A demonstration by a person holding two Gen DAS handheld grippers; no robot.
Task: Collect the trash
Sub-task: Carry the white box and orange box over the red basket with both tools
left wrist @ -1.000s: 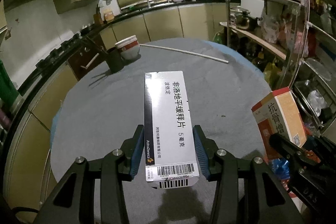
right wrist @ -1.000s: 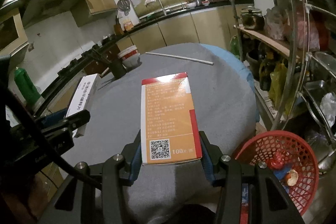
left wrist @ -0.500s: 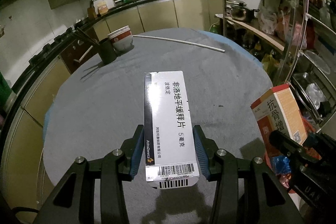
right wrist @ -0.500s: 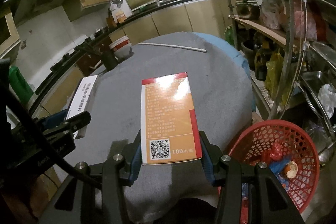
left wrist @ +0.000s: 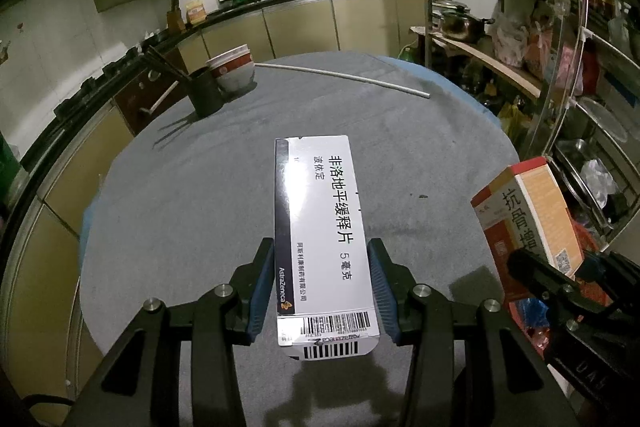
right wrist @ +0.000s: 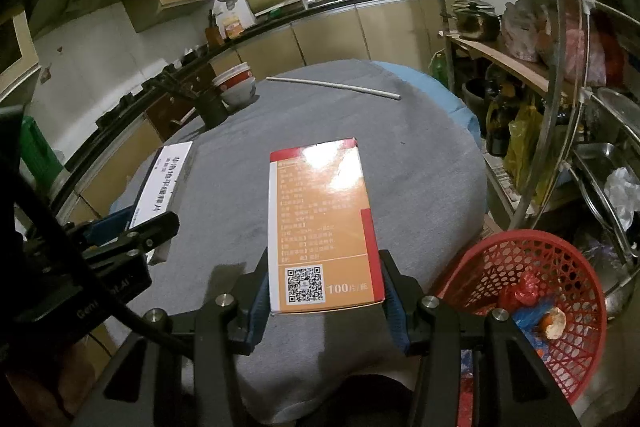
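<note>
Two cartons in hand, one per gripper, both lifted clear of the grey table (left wrist: pixel 200 219).

Near: left gripper (left wrist: pixel 320 291) clamped on white medicine box (left wrist: pixel 320 227), blue pads on its long side walls close to the barcode end, far end projecting unsupported over the cloth. Right gripper (right wrist: pixel 322 301) clamped likewise on orange medicine box (right wrist: pixel 320 223), QR-code end nearest the camera.

Handling, judged: thin card, light, probably near-empty; stiff along its length, crushable across the width; glossy faces, some slip expected. Best held across the narrow side walls near one end, with light pressure only.

Near right, beside the table edge and lower: red mesh basket (right wrist: pixel 528 311), wrappers and scraps already inside; taken for the drop point.

Far left: dark cup (left wrist: pixel 205 93) with chopsticks, stacked bowls (left wrist: pixel 234 69) just beside.

Far: white rod (left wrist: pixel 344 78) lying on the cloth.
</note>
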